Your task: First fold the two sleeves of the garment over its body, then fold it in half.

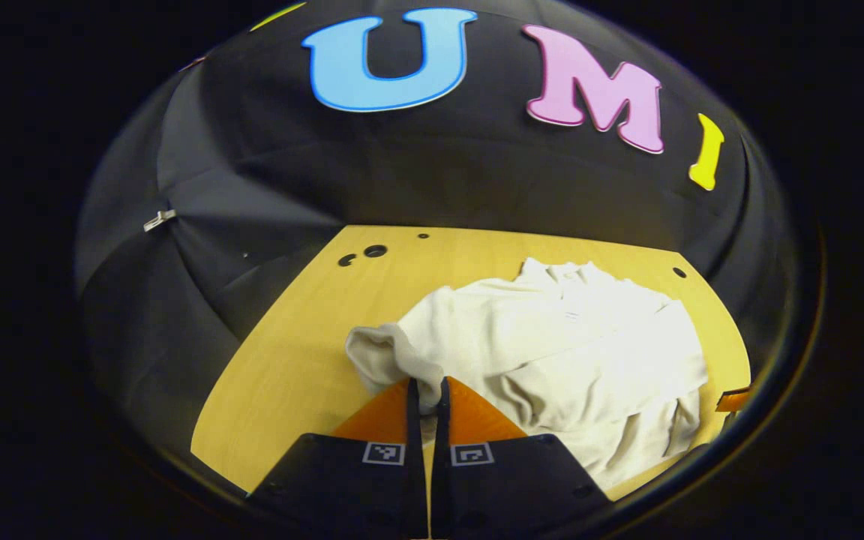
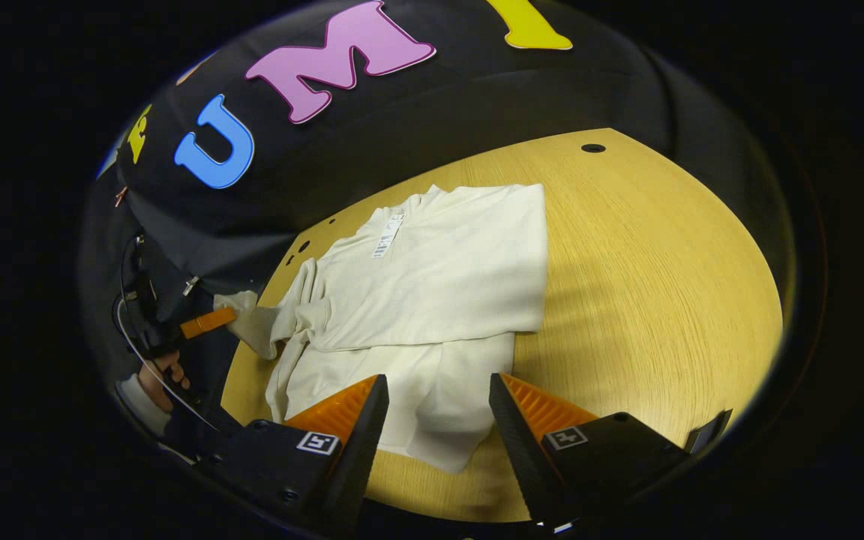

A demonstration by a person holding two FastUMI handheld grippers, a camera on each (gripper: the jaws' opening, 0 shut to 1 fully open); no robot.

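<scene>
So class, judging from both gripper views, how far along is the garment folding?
Done: one sleeve already lies folded over the garment. In hand: the left gripper is shut on the other sleeve, lifted off the table. The right gripper hovers open. Left: laying that sleeve down, then the half fold.

L hand-held gripper (image 1: 426, 394) pinched closed, R hand-held gripper (image 2: 436, 390) jaws apart

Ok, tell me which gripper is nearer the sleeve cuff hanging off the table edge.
Left. The left gripper is pinched on the sleeve cuff at the table's side edge. The right gripper hovers open over the garment's lower hem, away from that cuff.
</scene>
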